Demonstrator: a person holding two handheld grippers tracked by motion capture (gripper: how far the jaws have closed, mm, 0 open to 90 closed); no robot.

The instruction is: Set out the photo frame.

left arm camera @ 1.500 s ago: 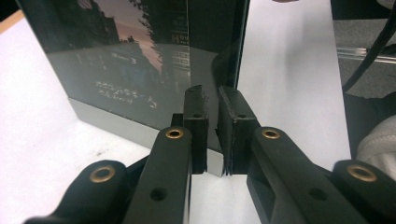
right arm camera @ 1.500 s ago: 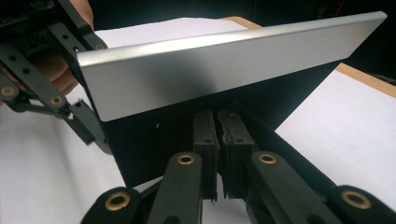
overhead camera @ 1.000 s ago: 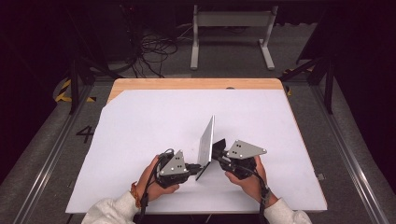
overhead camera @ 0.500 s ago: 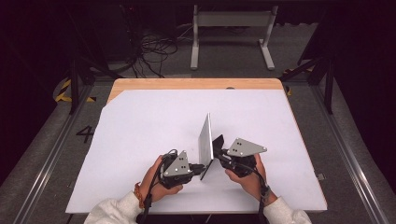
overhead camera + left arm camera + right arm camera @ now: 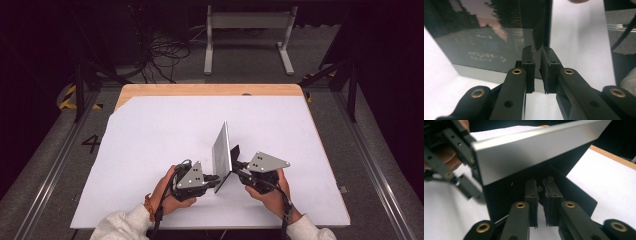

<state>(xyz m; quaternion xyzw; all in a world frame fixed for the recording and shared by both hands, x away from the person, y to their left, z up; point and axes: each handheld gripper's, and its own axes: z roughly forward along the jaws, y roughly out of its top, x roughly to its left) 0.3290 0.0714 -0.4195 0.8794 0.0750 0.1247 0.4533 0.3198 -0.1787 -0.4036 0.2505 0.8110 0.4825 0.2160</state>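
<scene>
Near the front edge of the white worktop (image 5: 150, 140), your left gripper (image 5: 214, 178) pinches the near corner of the thin silver tablet with black cover (image 5: 222, 152); your right gripper (image 5: 240, 172), jaws just loosening, still nips its black flap.

The high view hangs above my side of the white table (image 5: 150, 150), facing forward and down, far enough off to take in the whole top and the floor beyond. The left gripper view rides my left gripper (image 5: 537, 72), looking along its jaws, very close to the dark glossy face of the tablet (image 5: 221, 152). The right gripper view rides my right gripper (image 5: 540, 202), equally close to the tablet's silver back. All three share the tablet.
</scene>
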